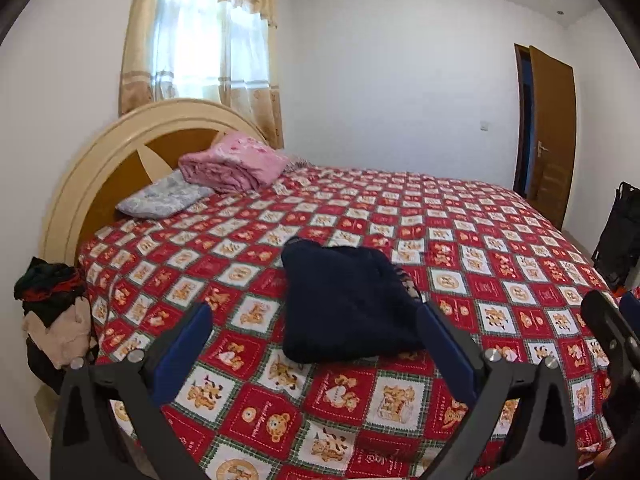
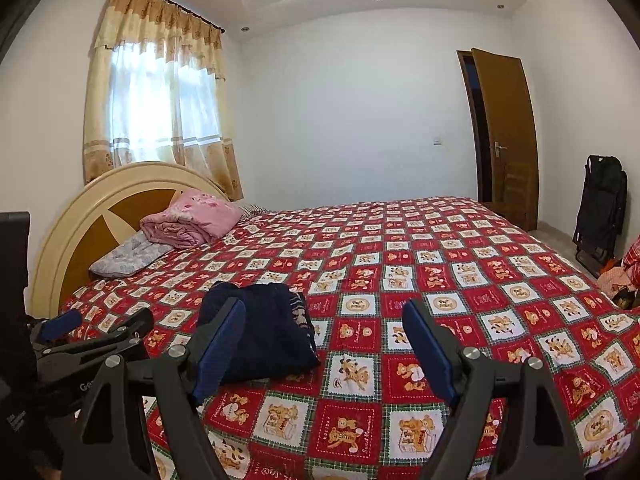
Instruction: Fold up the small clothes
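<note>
With the navy garment point(image 1: 344, 300) lying folded at the centre of the frame on the bed point(image 1: 460, 240), both the left gripper point(image 1: 316, 344) and right gripper point(image 2: 324, 344) hover with fingers spread and empty, so that fold looks finished and the next move is probably fetching another piece.

White-walled bedroom point(image 2: 340, 100), curtained bright window point(image 2: 160, 96), brown door point(image 2: 508, 136) ajar.
</note>
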A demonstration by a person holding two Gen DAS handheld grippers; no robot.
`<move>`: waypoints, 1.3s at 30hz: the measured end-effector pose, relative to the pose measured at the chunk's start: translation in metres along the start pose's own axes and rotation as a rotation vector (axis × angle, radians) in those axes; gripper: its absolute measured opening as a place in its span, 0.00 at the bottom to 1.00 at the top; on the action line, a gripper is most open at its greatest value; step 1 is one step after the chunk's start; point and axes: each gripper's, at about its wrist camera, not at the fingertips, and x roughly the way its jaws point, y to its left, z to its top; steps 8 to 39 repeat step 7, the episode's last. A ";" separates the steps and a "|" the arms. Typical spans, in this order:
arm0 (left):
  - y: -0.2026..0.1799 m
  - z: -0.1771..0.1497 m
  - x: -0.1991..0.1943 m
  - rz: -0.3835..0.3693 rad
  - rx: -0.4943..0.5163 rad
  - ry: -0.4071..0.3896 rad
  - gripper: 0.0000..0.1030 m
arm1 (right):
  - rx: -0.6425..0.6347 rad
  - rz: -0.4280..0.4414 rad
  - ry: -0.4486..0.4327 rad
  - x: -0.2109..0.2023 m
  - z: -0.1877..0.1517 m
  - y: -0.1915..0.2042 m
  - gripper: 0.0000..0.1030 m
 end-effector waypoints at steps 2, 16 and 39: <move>-0.001 -0.002 0.002 -0.026 0.009 0.004 1.00 | 0.004 -0.001 0.004 0.001 0.000 -0.001 0.79; -0.006 -0.003 -0.001 -0.023 0.037 -0.017 1.00 | 0.011 -0.002 0.010 0.002 -0.001 -0.003 0.79; -0.006 -0.003 -0.001 -0.023 0.037 -0.017 1.00 | 0.011 -0.002 0.010 0.002 -0.001 -0.003 0.79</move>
